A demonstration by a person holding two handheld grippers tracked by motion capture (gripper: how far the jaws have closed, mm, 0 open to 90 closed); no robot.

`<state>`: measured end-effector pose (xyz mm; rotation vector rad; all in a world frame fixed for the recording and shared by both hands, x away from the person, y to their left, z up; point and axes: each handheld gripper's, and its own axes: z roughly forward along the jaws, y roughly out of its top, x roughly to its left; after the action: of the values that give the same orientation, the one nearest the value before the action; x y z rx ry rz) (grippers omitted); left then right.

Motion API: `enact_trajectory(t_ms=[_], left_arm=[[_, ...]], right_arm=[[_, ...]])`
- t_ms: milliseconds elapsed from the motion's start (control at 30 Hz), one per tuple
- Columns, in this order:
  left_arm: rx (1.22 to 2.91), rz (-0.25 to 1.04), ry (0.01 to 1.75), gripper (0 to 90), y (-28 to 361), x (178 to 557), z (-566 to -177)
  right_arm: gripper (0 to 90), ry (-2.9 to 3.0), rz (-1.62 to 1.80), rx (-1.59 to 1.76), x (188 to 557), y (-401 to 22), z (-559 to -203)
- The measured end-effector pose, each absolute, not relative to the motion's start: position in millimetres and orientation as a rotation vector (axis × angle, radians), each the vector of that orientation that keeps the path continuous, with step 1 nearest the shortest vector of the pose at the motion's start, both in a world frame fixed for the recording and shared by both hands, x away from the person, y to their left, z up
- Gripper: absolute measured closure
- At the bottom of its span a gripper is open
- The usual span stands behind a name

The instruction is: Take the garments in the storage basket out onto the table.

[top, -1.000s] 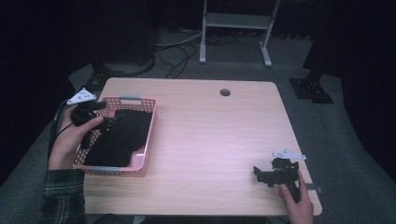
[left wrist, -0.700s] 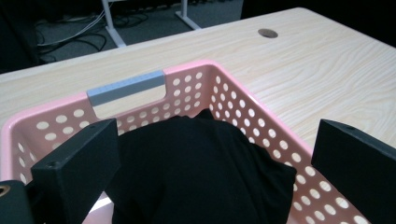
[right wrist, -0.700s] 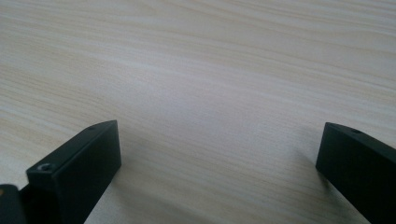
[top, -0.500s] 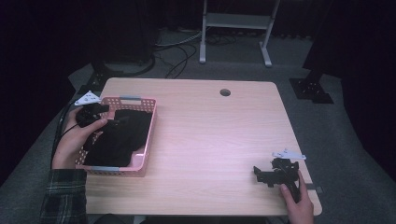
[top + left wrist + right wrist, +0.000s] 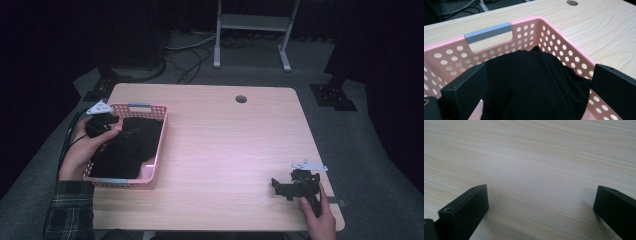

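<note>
Left hand-held gripper (image 5: 107,121) has crept back toward the far-left corner of the pink basket (image 5: 159,145) over the last second; the right one hasn't budged. So we're at the reach-in stage: the left hand-held gripper hangs over the basket with its jaws spread wide on either side of the black cloth (image 5: 534,85), not pinching anything yet. That cloth sits bunched inside the basket, at the left end of the counter (image 5: 225,150).

My guess at the next move: dip down, close on a raised fold near the middle, then lift it clear of the rim without dragging the basket along.

Right hand-held gripper (image 5: 295,186) rests released near the front right corner, nothing between its jaws.

Counter is pale wood grain with a cable hole (image 5: 241,99) near the far edge. Room is dark, with grey floor, loose cables (image 5: 192,57) and a metal stand (image 5: 252,30) behind.
</note>
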<state>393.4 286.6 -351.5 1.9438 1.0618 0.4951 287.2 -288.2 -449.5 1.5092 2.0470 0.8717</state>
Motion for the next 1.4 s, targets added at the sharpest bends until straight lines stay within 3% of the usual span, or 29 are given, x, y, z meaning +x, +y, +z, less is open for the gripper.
enact_trajectory(t_ms=[1400], left_arm=[[2.116,0.427,1.106,0.7,274.1,404.5,-384.8]], right_arm=[[0.0,2.047,0.872,1.509,287.2,-288.2,-449.5]])
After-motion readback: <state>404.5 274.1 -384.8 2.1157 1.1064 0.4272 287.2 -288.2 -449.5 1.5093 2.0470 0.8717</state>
